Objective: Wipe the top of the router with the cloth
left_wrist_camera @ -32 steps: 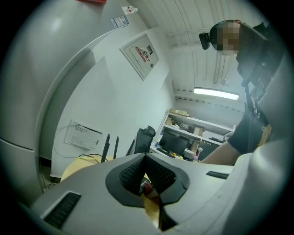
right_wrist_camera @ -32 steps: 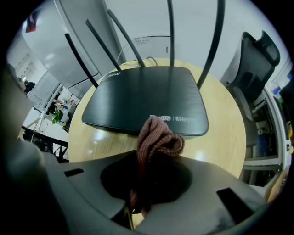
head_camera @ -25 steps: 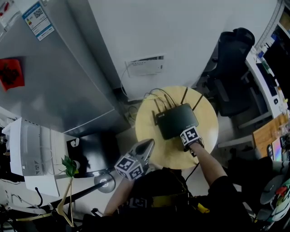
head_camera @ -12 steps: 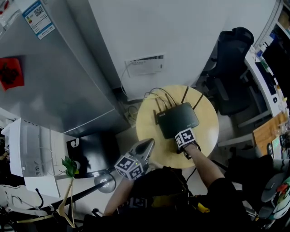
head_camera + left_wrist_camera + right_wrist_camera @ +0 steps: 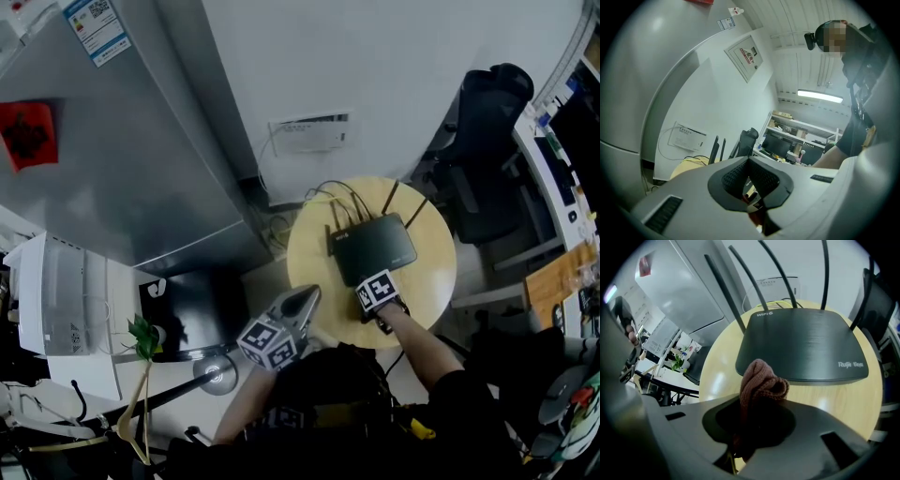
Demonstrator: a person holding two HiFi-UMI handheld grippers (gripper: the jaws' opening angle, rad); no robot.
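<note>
Jaws of the right gripper (image 5: 757,425) clenched on a brown knitted cloth (image 5: 761,380); a bunched fold sticks out ahead of the tips.

- Black wifi router (image 5: 806,343) lies flat on a round pale wooden table (image 5: 715,376), dead ahead of the right jaws. Cloth fold sits at the router's near edge, toward its left corner. Touching or just short: cannot tell.
- Router's long axis runs crosswise to the jaws' line. Antennas (image 5: 724,291) stand along its far edge, so the whole top lies beyond the cloth, mostly to the right.
- Left gripper (image 5: 750,180): jaws pressed together, nothing between them. In the head view it hangs off the router's near-left side, past the table rim, well apart.
- Right gripper is much the nearer.

Judgement: the wipe calls for the cloth to go forward onto the lid, then sweep along the long axis, stopping short of the antennas.
</note>
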